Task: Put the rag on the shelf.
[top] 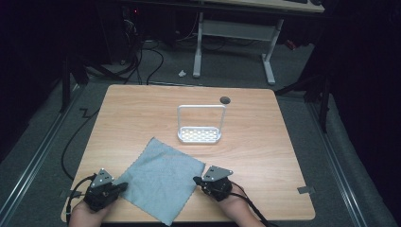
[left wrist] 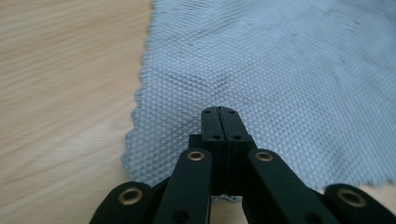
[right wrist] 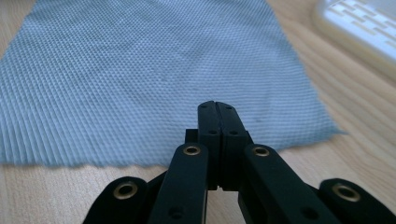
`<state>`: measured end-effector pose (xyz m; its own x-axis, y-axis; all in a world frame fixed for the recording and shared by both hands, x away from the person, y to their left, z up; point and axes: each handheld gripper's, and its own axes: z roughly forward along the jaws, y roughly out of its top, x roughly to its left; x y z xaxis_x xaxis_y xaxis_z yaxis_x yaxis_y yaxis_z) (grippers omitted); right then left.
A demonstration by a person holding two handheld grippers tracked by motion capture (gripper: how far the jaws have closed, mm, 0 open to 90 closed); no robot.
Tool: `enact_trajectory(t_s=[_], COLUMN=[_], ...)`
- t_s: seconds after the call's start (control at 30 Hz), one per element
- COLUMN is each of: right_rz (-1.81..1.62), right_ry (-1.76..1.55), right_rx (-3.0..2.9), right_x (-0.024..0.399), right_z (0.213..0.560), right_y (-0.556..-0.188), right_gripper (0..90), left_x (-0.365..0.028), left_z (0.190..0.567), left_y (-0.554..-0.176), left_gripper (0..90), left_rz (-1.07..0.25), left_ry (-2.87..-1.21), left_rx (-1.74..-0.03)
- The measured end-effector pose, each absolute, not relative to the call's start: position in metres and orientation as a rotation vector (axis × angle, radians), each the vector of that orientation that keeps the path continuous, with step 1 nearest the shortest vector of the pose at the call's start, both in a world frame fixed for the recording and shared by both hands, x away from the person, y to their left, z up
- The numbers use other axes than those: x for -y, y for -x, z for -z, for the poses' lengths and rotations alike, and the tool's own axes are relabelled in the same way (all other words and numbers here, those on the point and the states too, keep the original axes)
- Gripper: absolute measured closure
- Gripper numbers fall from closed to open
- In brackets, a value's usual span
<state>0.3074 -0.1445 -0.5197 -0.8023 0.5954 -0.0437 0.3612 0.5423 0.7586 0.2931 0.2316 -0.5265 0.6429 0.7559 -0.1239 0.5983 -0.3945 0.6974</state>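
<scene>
We see a pale grey-blue cloth [left wrist: 280,74] with a fine woven diamond texture, matt and slightly rough, its edge pinked in small zigzags. The table [top: 265,156] beneath it looks like light wood or wood laminate, smooth with a soft sheen and a faint grain. At twelve o'clock from the cloth stands a white rack [top: 200,124], seemingly smooth plastic with a perforated base. The black linkage arms of the left gripper [left wrist: 219,112] look like matt plastic with brass-coloured rivets.

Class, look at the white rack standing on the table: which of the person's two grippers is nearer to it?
Right. The right gripper sits at the grey cloth's right corner, just below the white rack. The left gripper is at the cloth's left corner, farther off.
</scene>
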Motion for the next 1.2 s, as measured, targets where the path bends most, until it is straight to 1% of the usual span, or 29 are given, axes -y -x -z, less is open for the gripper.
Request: enact_trajectory(t_s=[0.07, 0.2, 0.3, 0.4, 0.5, 0.53, 0.67, 0.73, 0.9, 1.03, 1.13, 1.2], right_rz=[-1.115, -1.066, -1.052, -1.052, -1.041, -1.041, -1.014, -1.007, -0.985, -0.978, -0.964, -0.961], right_ry=[-0.792, -0.753, -0.767, -0.789, -0.841, -0.841, -0.905, -0.945, -1.042, -1.085, -1.111, -1.13], right_rx=[-2.506, -2.571, -2.565, -2.556, -2.528, -2.528, -2.494, -2.469, -2.403, -2.373, -2.347, -2.334], right_x=[0.142, 0.138, 0.141, 0.147, 0.164, 0.164, 0.184, 0.195, 0.223, 0.233, 0.241, 0.244], right_z=[0.522, 0.528, 0.527, 0.527, 0.527, 0.527, 0.526, 0.526, 0.526, 0.526, 0.526, 0.527], right_y=[-0.309, -0.306, -0.304, -0.304, -0.302, -0.302, -0.299, -0.298, -0.299, -0.3, -0.302, -0.304], right_gripper=[90.0, 90.0, 90.0, 90.0, 90.0, 90.0, 90.0, 90.0, 90.0, 90.0, 90.0, 90.0], left_x=[-0.228, -0.225, -0.224, -0.219, -0.212, -0.208, -0.188, -0.177, -0.152, -0.142, -0.132, -0.127], left_z=[0.525, 0.519, 0.518, 0.521, 0.523, 0.523, 0.526, 0.526, 0.525, 0.525, 0.525, 0.525], left_y=[-0.291, -0.29, -0.292, -0.297, -0.303, -0.305, -0.308, -0.308, -0.307, -0.304, -0.299, -0.296], left_gripper=[86.0, 82.5, 79.8, 79.3, 78.2, 78.2, 78.2, 78.2, 79.5, 79.6, 79.4, 79.3], left_rz=[-0.276, -0.345, -0.358, -0.357, -0.333, -0.32, -0.285, -0.295, -0.23, -0.189, -0.191, -0.167], left_ry=[-2.132, -2.098, -2.077, -2.116, -2.117, -2.114, -2.171, -2.199, -2.238, -2.243, -2.27, -2.273], left_rx=[-1.05, -1.036, -1.034, -1.024, -1.012, -1.003, -0.925, -0.877, -0.773, -0.723, -0.663, -0.638])
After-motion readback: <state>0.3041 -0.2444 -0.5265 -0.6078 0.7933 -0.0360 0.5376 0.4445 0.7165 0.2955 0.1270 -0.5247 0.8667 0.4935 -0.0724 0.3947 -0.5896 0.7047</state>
